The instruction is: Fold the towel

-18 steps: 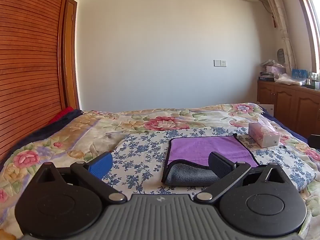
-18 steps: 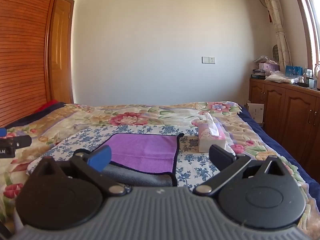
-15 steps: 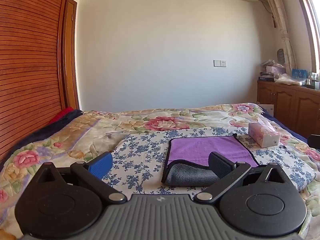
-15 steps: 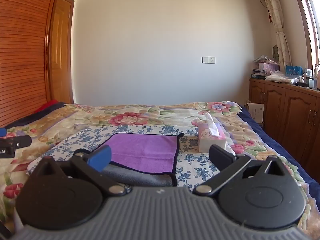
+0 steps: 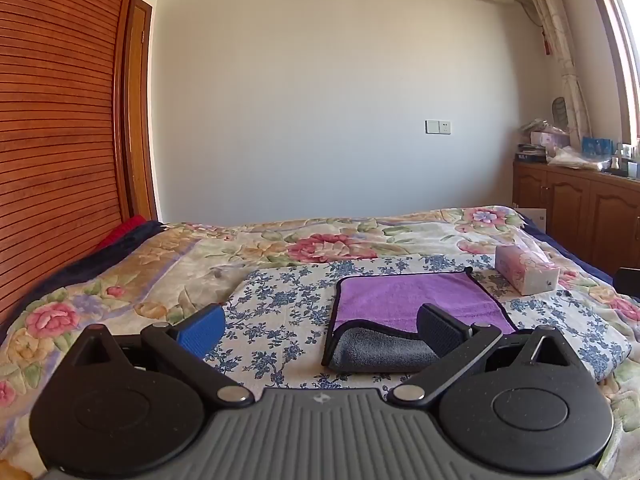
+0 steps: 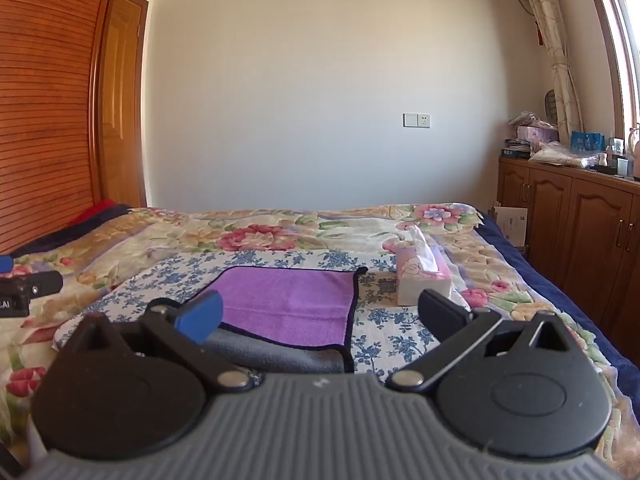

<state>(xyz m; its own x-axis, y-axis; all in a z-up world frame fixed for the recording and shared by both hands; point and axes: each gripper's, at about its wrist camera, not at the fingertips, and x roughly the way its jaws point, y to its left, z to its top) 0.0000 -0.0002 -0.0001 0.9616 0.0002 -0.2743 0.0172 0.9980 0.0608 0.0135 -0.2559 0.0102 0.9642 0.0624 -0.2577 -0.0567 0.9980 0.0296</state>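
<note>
Left wrist view: left gripper [image 5: 318, 326] spread wide, nothing between its 2 fingers, blue pad on 1 side and black pad on the other
Right wrist view: right gripper [image 6: 320, 311] also wide open and empty, hanging low over the bed's near edge
Towel: purple towel [image 5: 412, 300] with dark trim, lying on the blue flowered cloth [image 5: 280, 304], near edge turned up so the grey underside shows; just past both grippers, neither touching it as far as I can tell
Tissue box: pink tissue box [image 6: 422, 278] just beside the towel's right edge
Bed: floral bedspread [image 5: 304, 240] under everything
Further back: wooden cabinets [image 6: 568, 216] by the window, white wall [image 6: 320, 80] with a socket plate
</note>
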